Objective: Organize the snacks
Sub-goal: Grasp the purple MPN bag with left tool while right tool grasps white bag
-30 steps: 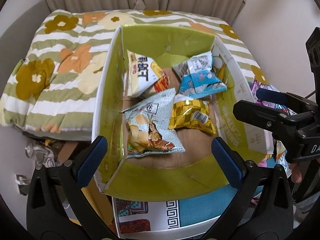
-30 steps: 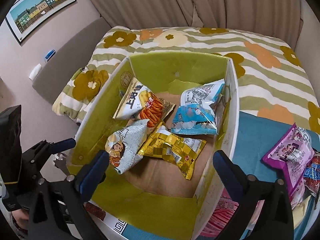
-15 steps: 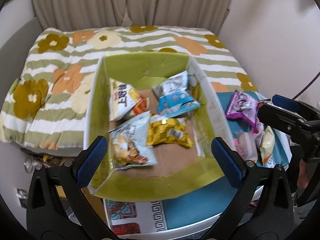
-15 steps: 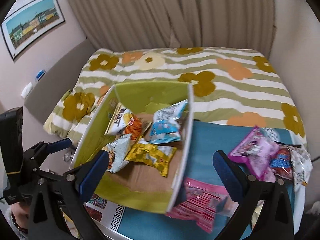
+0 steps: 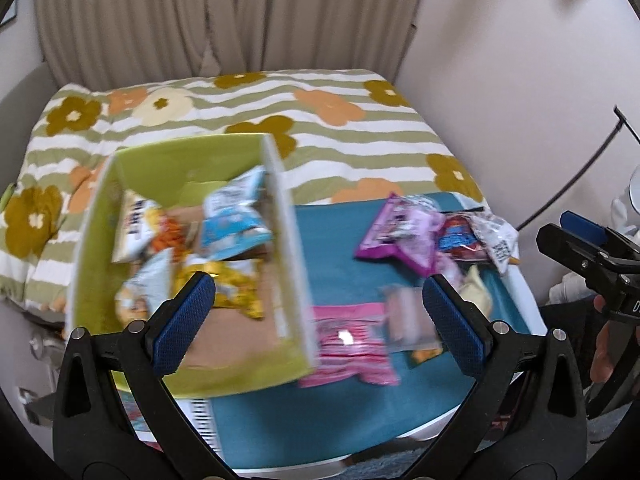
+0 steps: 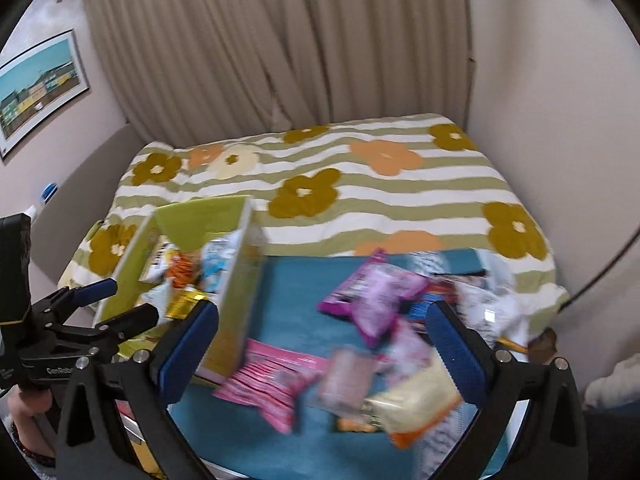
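Teal tabletop (image 6: 292,304) beside flowered bed (image 6: 360,184), beige curtains (image 6: 280,40) behind; left tongs (image 5: 316,312) and right tongs (image 6: 320,340) both apart, empty.

My left gripper (image 5: 318,312) and right gripper (image 6: 322,338): black frames, blue pads. Box (image 5: 188,372) on the left: lime-green inside, white rims, brown floor. Inside it, a gold packet (image 5: 236,290) and a light-blue packet (image 5: 234,220). Tabletop (image 5: 336,248) teal. Near: pink striped packet (image 6: 268,382). Right: purple packet (image 6: 372,294), pale-yellow packet (image 6: 416,408). Far bedspread (image 6: 360,184): green-white stripes with mustard and orange flowers.
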`<state>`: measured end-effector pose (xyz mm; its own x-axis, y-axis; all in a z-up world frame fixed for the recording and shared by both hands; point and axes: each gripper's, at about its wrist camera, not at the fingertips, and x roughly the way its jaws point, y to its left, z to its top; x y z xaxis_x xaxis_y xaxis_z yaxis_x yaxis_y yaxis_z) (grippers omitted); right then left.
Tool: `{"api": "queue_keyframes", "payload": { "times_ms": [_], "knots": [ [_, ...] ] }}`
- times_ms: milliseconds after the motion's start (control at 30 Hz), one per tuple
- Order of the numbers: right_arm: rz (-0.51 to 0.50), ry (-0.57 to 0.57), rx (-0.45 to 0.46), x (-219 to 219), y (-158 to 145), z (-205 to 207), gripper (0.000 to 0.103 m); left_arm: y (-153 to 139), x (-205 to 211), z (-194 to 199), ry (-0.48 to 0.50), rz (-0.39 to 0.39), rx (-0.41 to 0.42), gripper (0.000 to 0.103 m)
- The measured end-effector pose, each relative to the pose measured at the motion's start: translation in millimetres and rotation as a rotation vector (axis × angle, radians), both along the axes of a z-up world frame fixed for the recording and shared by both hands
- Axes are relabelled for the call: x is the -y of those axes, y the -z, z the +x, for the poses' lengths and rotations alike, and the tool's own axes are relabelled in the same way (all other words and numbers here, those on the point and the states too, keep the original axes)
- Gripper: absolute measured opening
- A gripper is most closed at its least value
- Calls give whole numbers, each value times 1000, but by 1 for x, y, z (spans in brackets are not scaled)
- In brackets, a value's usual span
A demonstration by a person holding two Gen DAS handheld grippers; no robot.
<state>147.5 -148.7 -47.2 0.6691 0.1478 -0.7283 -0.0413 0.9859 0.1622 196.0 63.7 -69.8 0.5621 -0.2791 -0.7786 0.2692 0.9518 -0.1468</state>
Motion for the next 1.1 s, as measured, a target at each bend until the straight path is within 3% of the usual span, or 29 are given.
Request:
{"api": "queue_keyframes", "payload": {
  "times_ms": [333, 567, 833, 1100],
  "knots": [
    [-7, 47, -26, 114, 16, -14, 103, 17, 117, 15, 43, 0, -25, 103],
    [4, 70, -71, 171, 49, -5, 103, 51, 174, 49, 102, 89, -80, 103],
    [66, 103, -160, 193, 100, 18, 103, 115, 208, 98, 169, 176, -194, 103],
    [50, 110, -212, 192, 129, 49, 103, 152, 221, 127, 220, 267, -237, 103]
  ]
}}
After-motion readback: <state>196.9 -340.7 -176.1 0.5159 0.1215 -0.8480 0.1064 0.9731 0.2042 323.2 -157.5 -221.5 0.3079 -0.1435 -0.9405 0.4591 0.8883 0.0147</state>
